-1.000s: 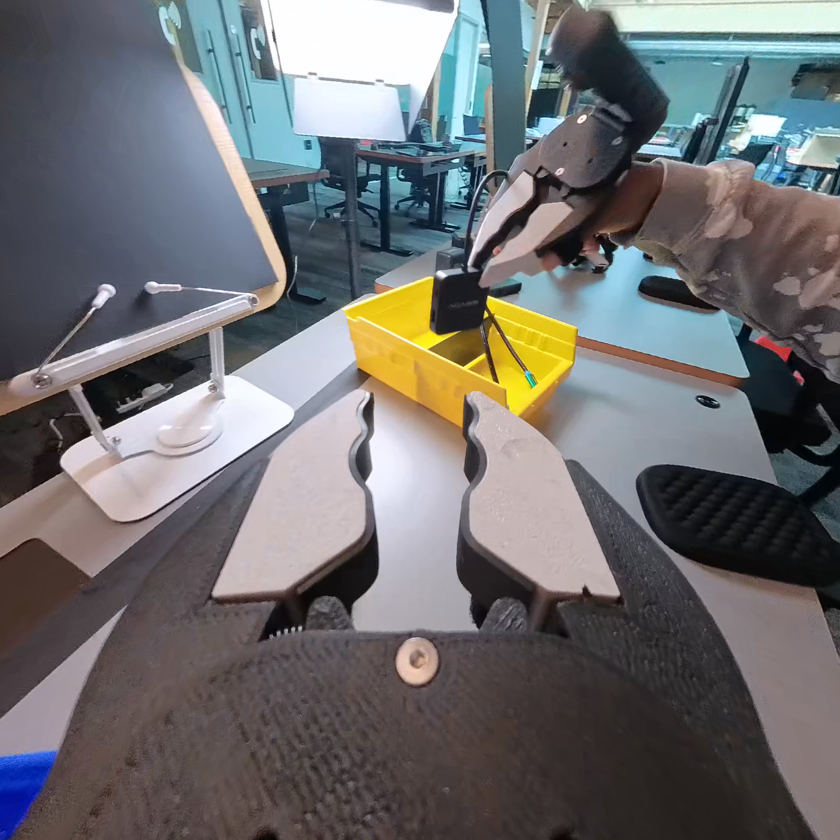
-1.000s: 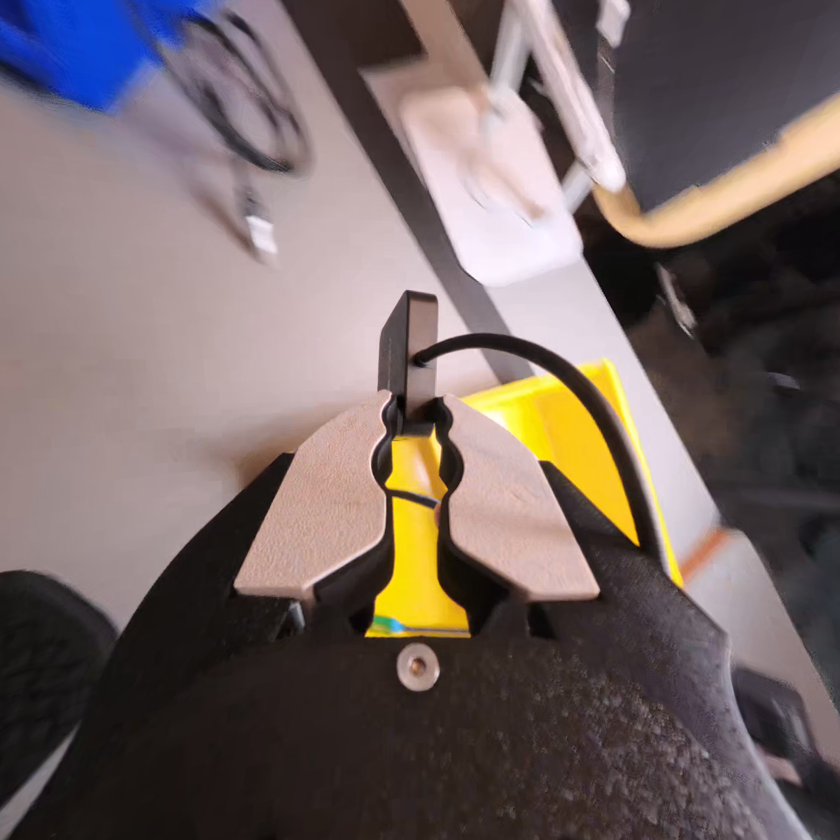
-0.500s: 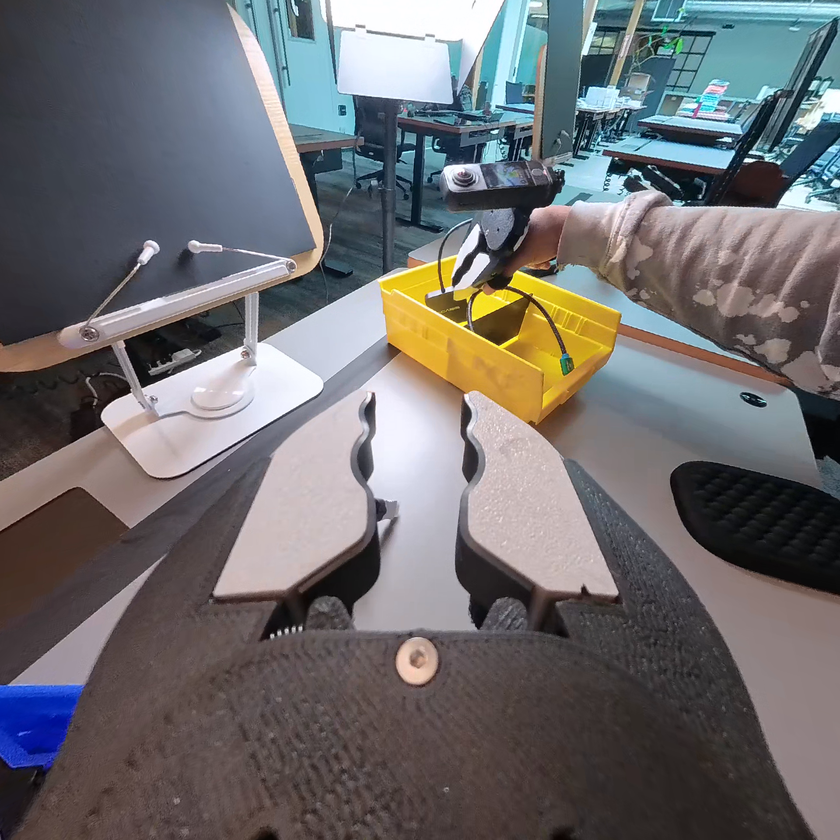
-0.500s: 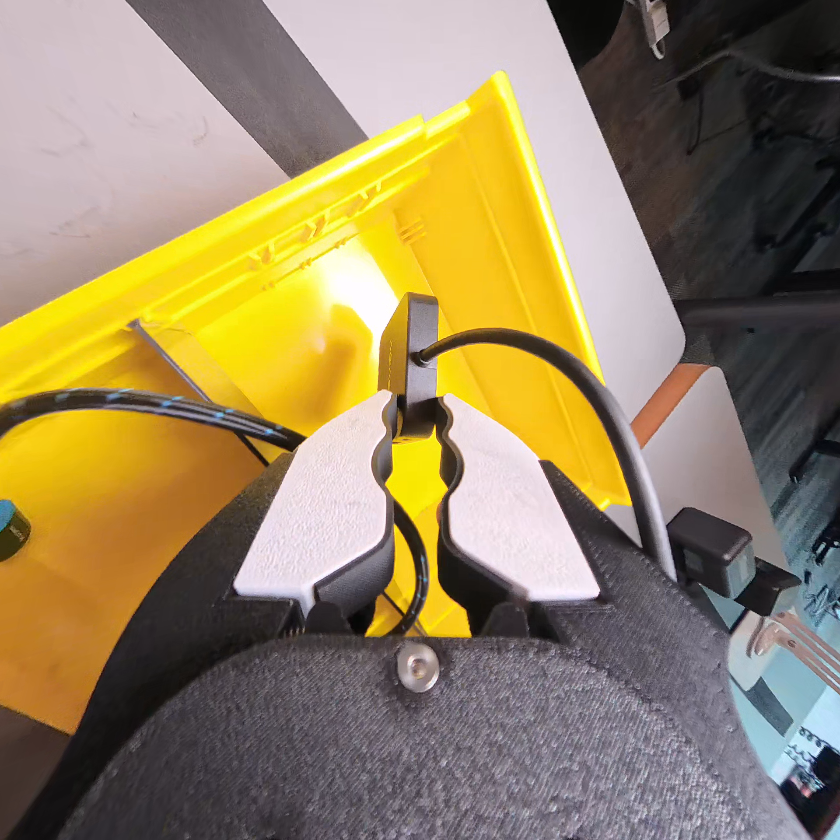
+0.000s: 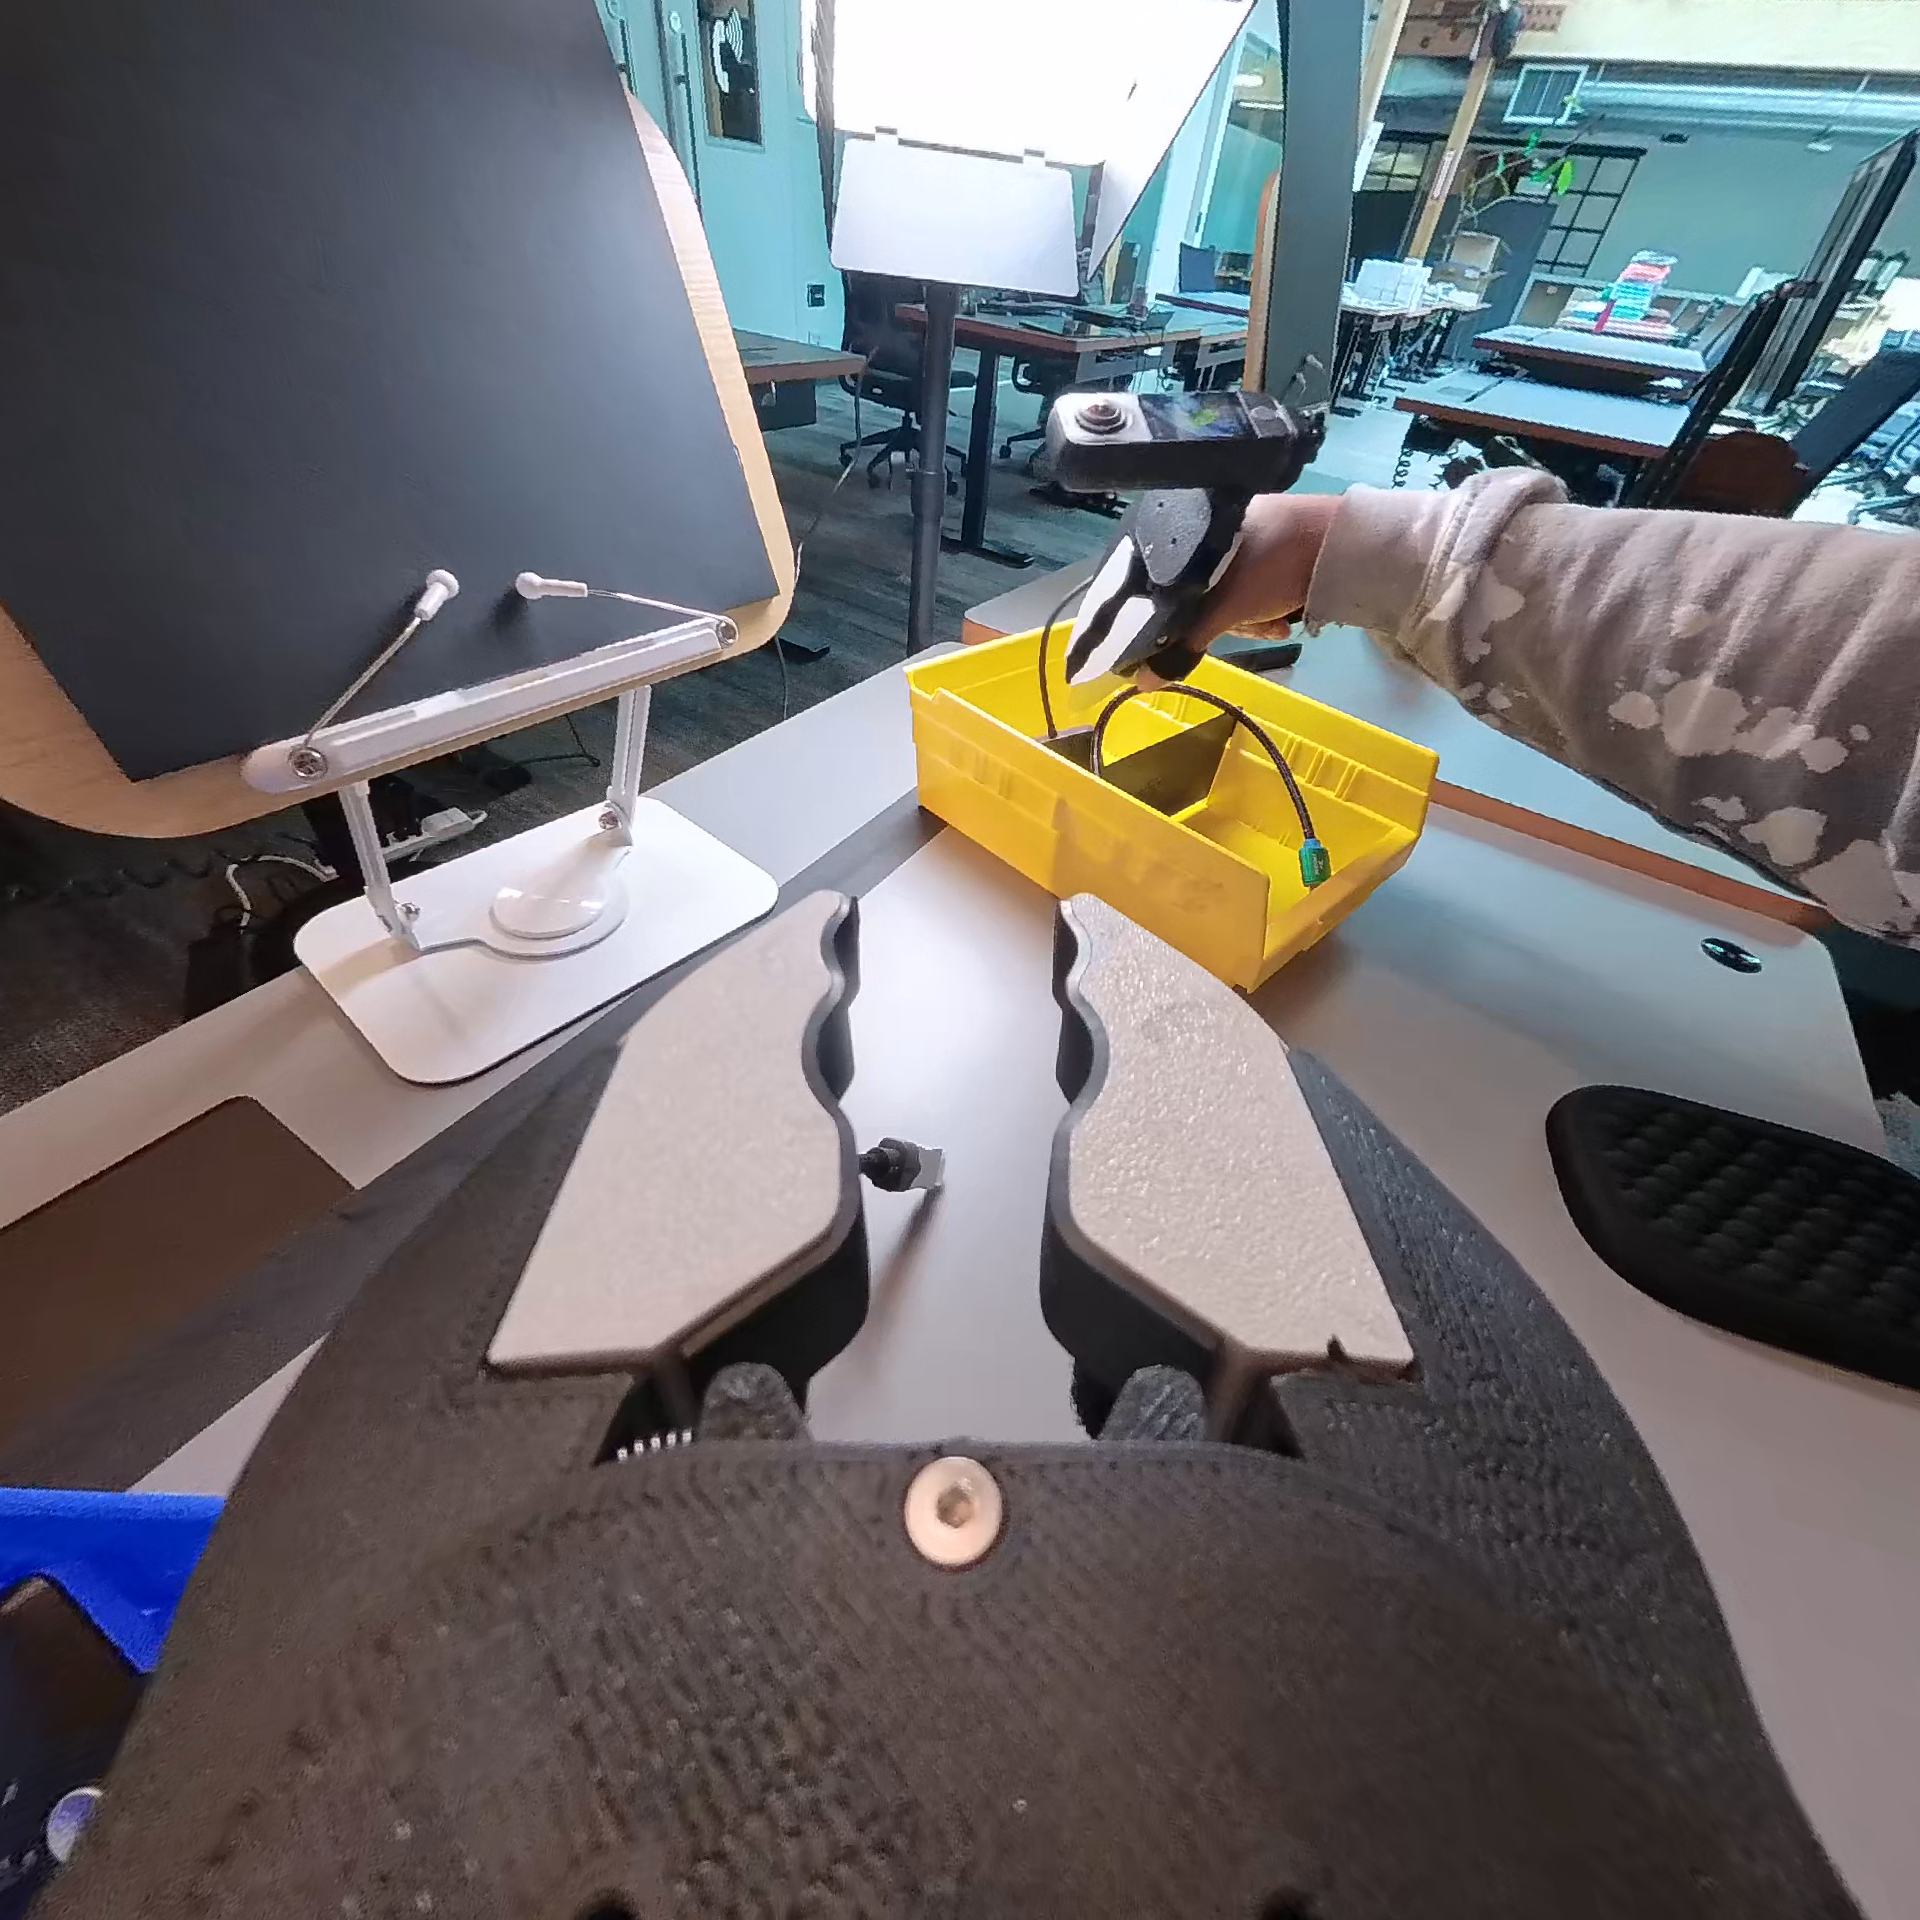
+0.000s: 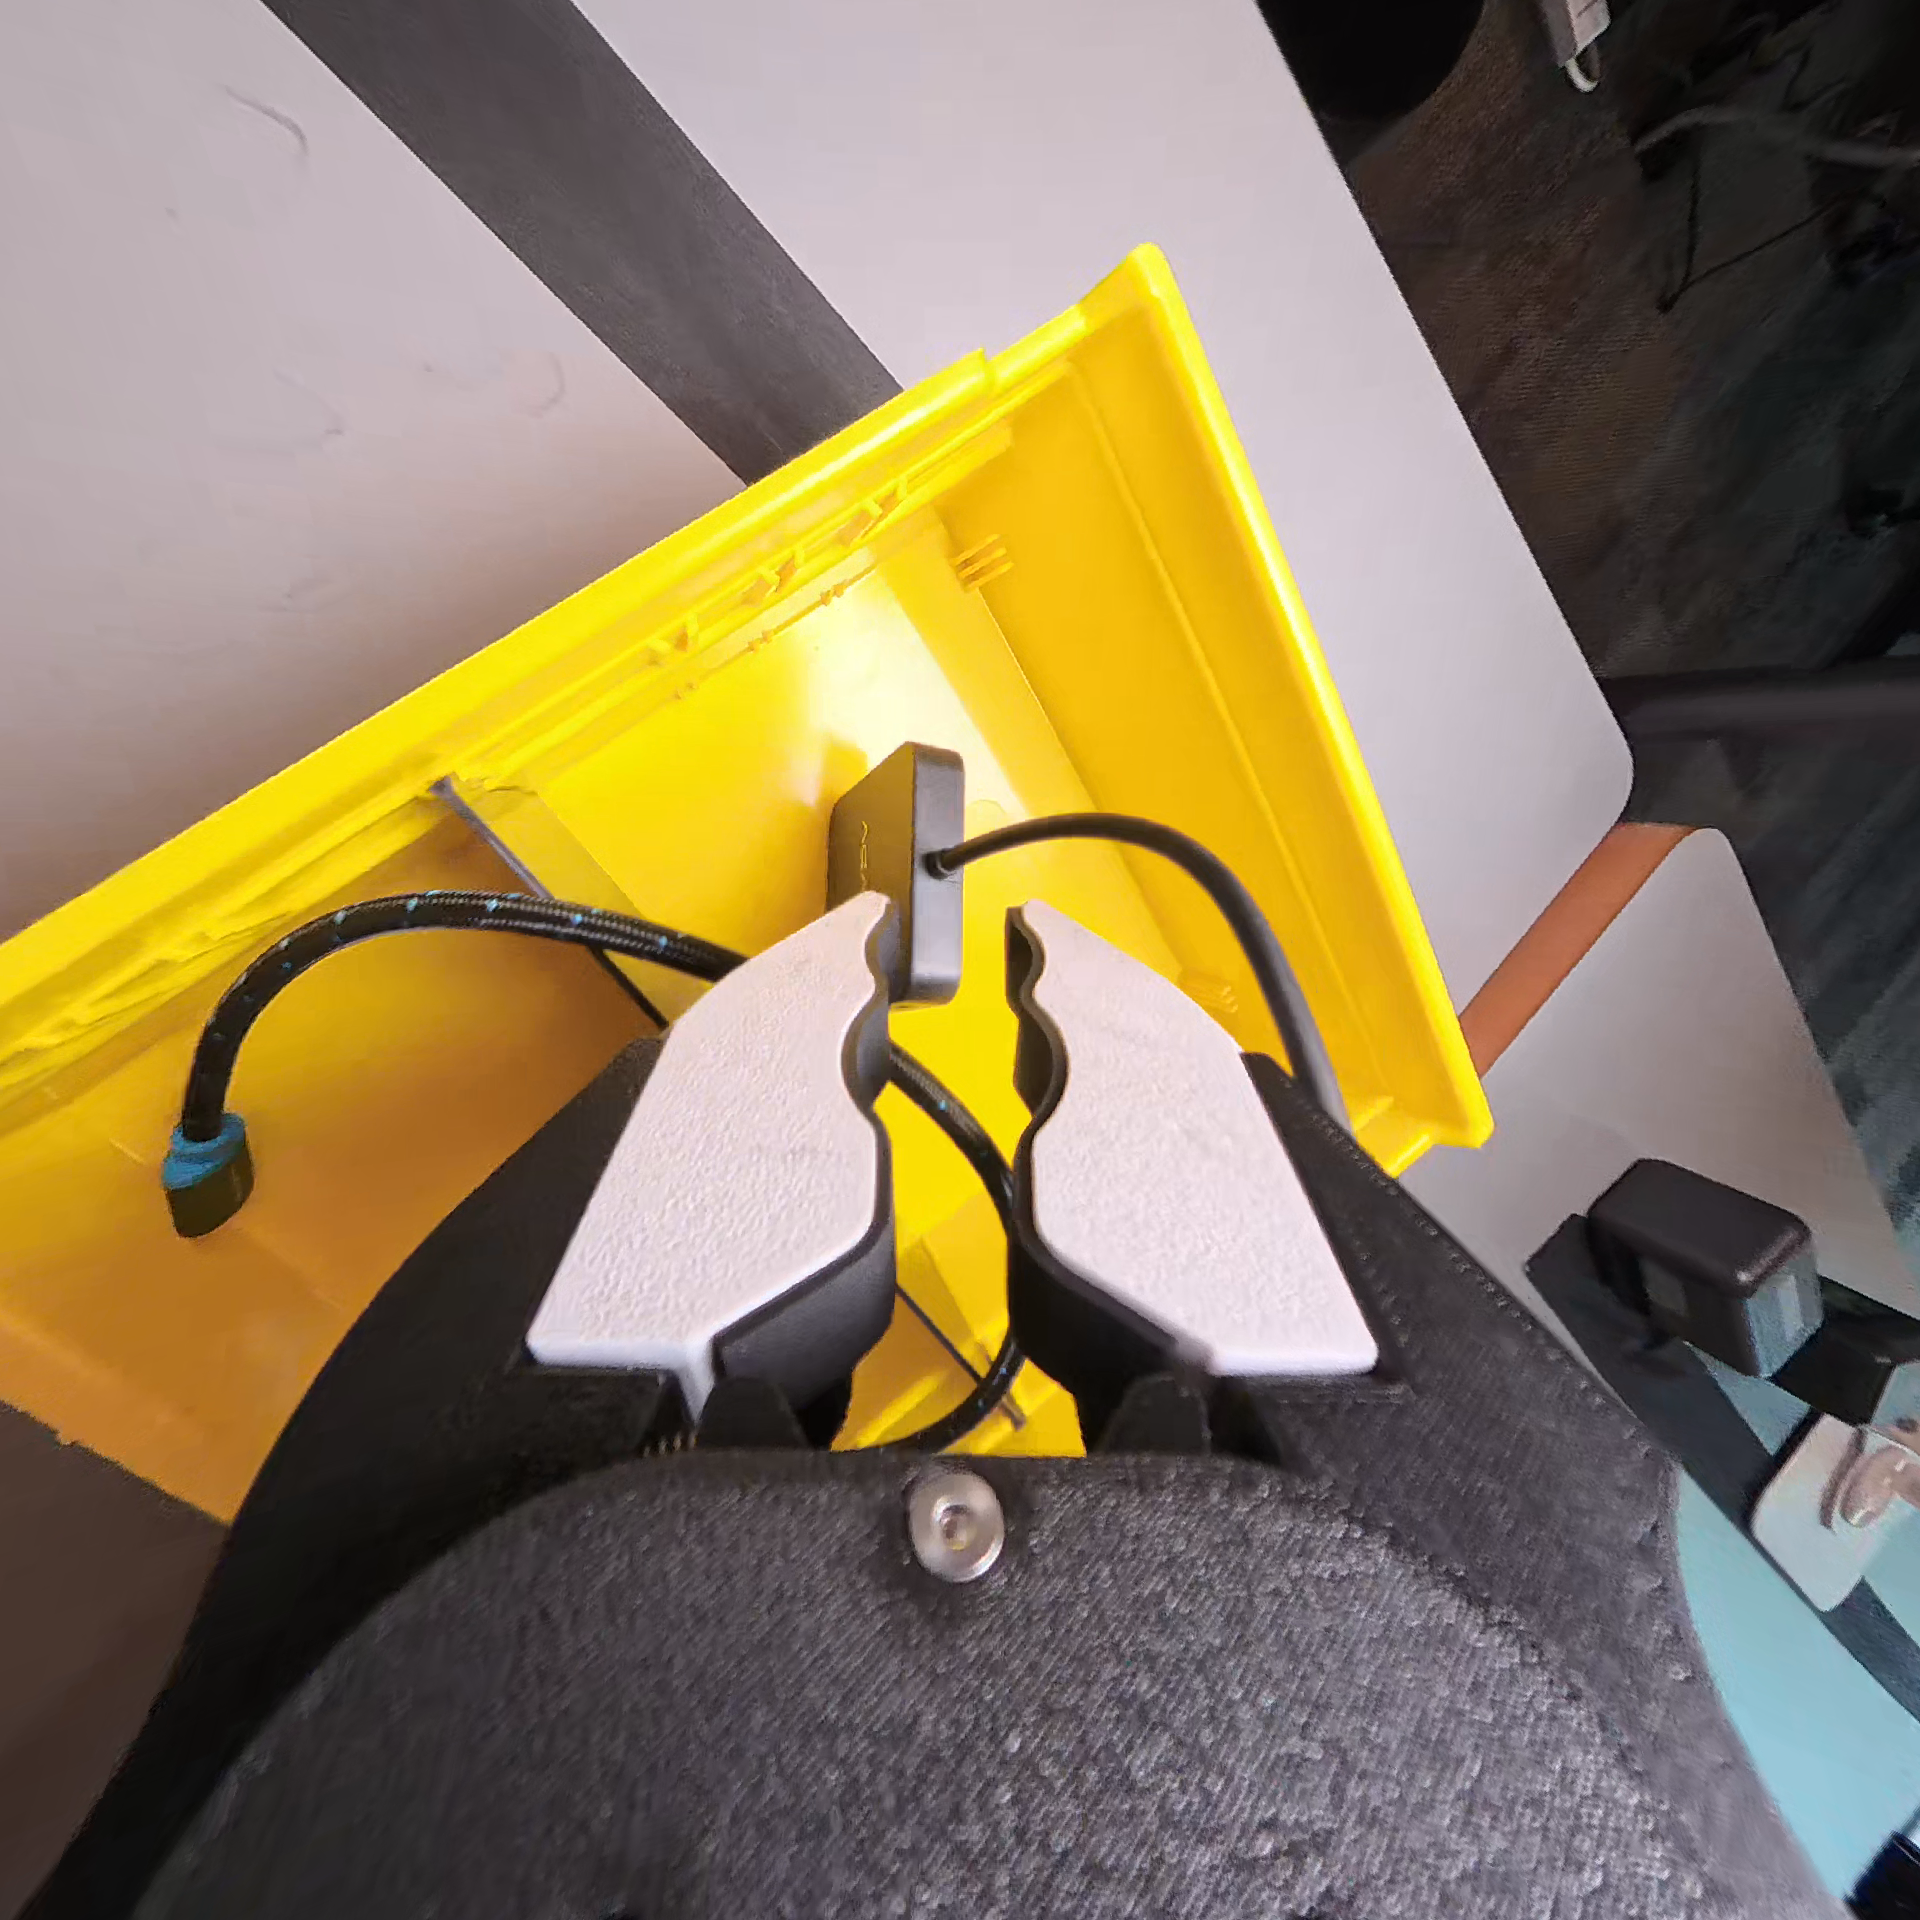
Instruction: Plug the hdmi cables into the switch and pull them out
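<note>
Right hand-held gripper [image 6: 943,914], jaws parted and gripping nothing, flanks the switch [image 6: 906,862] inside the yellow bin [image 6: 1288,665]; left hand-held gripper [image 5: 954,940] gapes empty.

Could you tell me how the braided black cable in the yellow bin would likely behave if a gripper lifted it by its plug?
The braided cable arches up on its own, so it probably is springy rather than limp. Its teal-collared plug looks small and rigid, likely an easy pinch. Its other end runs under the right gripper toward the switch; whether it is plugged in is hidden, so lifting might drag that.
</note>
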